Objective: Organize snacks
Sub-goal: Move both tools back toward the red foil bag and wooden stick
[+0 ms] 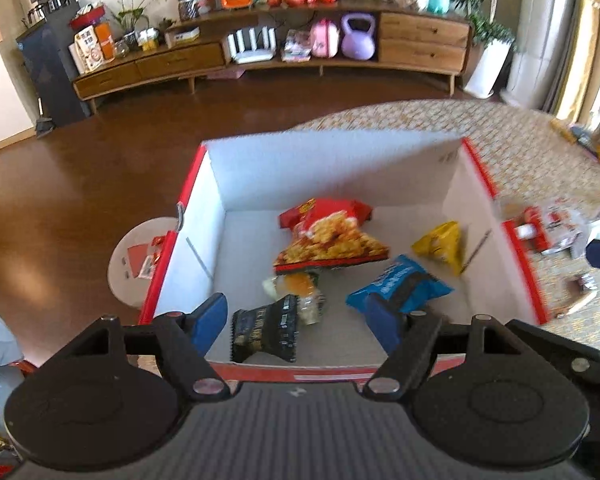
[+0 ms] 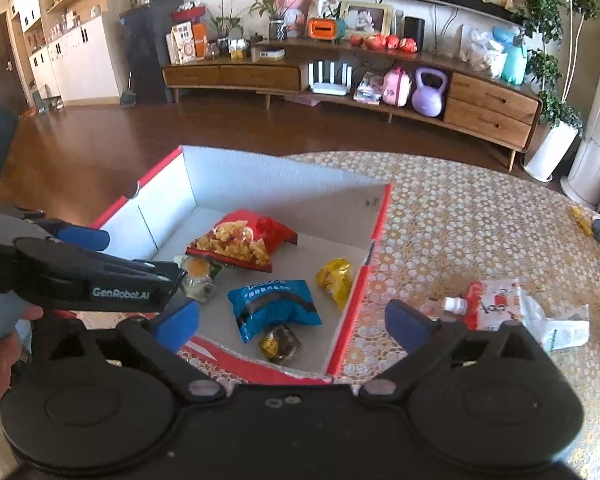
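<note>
Take the red-edged cardboard box (image 1: 196, 216) as your landmark. Your left gripper (image 1: 298, 322) hangs over its near wall with the jaws spread and nothing between the pads; just under them, at the box's near left, lies a black snack packet (image 1: 266, 332) touching a small clear-wrapped snack (image 1: 300, 288). Toward the box's middle, the big red chip bag (image 1: 328, 236) rests on the floor, its near edge overlapping that clear snack. Nearer its right side lies the blue packet (image 1: 400, 286), and beyond it, close to the right wall, the yellow packet (image 1: 440, 246). Your right gripper (image 2: 292, 324) hovers above the box's near right corner, jaws wide apart and empty, with a small dark wrapped snack (image 2: 280, 344) below it. Outside the box, to its right on the patterned tablecloth (image 2: 460, 220), a red-and-white pouch (image 2: 488, 304) lies with crumpled wrappers (image 2: 560, 328).
</note>
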`<state>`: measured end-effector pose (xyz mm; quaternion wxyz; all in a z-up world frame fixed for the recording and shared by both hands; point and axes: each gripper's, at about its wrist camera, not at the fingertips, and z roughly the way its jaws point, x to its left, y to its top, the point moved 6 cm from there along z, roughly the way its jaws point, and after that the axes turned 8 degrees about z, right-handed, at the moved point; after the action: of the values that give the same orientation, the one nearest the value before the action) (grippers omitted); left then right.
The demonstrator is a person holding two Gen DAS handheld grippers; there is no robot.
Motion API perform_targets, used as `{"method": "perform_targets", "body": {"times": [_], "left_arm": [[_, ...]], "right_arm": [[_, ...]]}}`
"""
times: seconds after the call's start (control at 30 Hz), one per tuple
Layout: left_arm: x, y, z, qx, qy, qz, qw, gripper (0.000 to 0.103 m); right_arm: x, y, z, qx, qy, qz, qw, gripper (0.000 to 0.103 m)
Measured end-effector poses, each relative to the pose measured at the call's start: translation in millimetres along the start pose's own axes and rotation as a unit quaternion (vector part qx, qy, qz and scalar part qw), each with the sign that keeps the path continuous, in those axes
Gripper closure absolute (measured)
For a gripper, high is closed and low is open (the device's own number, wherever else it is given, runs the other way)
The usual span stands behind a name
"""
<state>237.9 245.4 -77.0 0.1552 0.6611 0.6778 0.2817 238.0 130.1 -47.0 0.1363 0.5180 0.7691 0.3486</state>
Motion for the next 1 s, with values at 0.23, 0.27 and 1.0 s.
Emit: {"method": "perform_targets", "body": {"times": [0.23,0.27,1.0], "left_arm": [[-23.2,4.2,-33.9,-0.028,-0.019,-0.003,0.9994,0.027],[-27.0,4.4,-37.7,-0.030,-0.026,-0.009,0.9992,0.027],[-182.3,13.0,-95.2,-0.107,-0.145,0.030,0.9832,0.000]], "right_arm": [[-22.0,-3.0,-35.4,-0.019,-0.002,0.018,1.000,0.000],[-26.3,-4.5,-41.1,-0.022,-0.004,0.019,1.000,0.000],[-200.4,-53.9,-152.0,-0.059,-0.085,0.092,0.990,0.000]]}}
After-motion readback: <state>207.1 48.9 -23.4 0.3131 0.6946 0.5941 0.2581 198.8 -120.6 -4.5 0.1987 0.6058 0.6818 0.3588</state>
